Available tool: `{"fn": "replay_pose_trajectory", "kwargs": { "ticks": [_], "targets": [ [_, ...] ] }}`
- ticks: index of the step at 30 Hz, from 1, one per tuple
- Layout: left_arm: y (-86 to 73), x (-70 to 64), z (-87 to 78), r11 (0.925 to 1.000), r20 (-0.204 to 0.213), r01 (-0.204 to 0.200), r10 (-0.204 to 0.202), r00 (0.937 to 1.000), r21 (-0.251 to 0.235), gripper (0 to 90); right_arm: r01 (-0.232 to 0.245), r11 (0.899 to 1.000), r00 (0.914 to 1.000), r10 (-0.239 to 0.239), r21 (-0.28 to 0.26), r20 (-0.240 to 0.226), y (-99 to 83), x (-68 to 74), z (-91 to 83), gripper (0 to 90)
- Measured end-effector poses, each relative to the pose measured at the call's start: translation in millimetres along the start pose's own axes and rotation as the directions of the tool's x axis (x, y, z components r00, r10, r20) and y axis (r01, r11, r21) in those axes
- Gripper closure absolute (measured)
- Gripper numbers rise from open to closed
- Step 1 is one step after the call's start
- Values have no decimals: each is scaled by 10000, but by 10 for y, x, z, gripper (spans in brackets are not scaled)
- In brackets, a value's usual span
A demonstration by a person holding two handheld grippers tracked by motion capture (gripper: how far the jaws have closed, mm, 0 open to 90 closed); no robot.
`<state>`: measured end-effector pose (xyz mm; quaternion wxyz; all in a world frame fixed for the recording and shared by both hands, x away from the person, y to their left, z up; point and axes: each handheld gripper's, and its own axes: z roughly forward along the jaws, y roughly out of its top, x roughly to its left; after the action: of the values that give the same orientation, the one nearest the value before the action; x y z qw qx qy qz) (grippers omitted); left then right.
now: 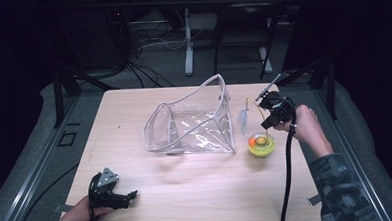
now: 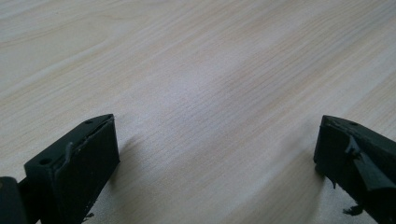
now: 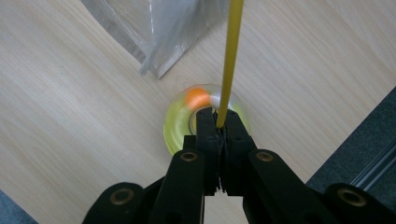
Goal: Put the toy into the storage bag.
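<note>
A clear plastic pouch (image 1: 189, 123) stands open at the middle of the wooden table (image 1: 197, 190). To its right sits a round yellow see-through toy (image 1: 261, 144) with an orange ball (image 3: 196, 96) inside. My right gripper (image 1: 266, 124) hovers just above the toy, shut on a thin yellow stick (image 3: 231, 51). The stick arcs up and left, and a pale feather (image 1: 243, 121) dangles from it beside the pouch. In the right gripper view the jaws (image 3: 219, 122) meet on the stick's lower end, over the toy (image 3: 177, 128). My left gripper (image 1: 131, 195) rests open near the front left edge, its jaws (image 2: 217, 149) wide apart over bare wood.
The pouch's corner (image 3: 163, 28) lies close to the toy. The table's right edge and a metal floor rail (image 3: 373, 163) are near my right hand. Stands and cables (image 1: 146, 47) sit on the floor beyond the far edge.
</note>
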<state>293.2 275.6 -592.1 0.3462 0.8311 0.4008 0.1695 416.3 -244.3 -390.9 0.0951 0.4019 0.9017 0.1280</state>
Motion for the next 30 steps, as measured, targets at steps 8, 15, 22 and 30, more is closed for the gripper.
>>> {"fn": "replay_pose_trajectory", "kwargs": {
  "ticks": [8, 15, 22, 30],
  "targets": [
    [4, 4, -7, 10000, 71, -23, 22, 10000, 88, 0, 246, 9989, 9997, -248, 410, 41, 120, -8, -132, 883],
    [4, 4, -7, 10000, 72, -23, 22, 10000, 89, 0, 449, 9962, 9990, -454, 743, 43, 205, -12, -221, 883],
    [4, 4, -7, 10000, 71, -23, 22, 10000, 90, 0, 586, 9926, 9982, -598, 1060, 81, 314, -19, -339, 883],
    [4, 5, -7, 10000, 72, -25, 24, 10000, 90, 0, 679, 9868, 9975, -697, 1469, 74, 424, -35, -470, 883]
  ]
}}
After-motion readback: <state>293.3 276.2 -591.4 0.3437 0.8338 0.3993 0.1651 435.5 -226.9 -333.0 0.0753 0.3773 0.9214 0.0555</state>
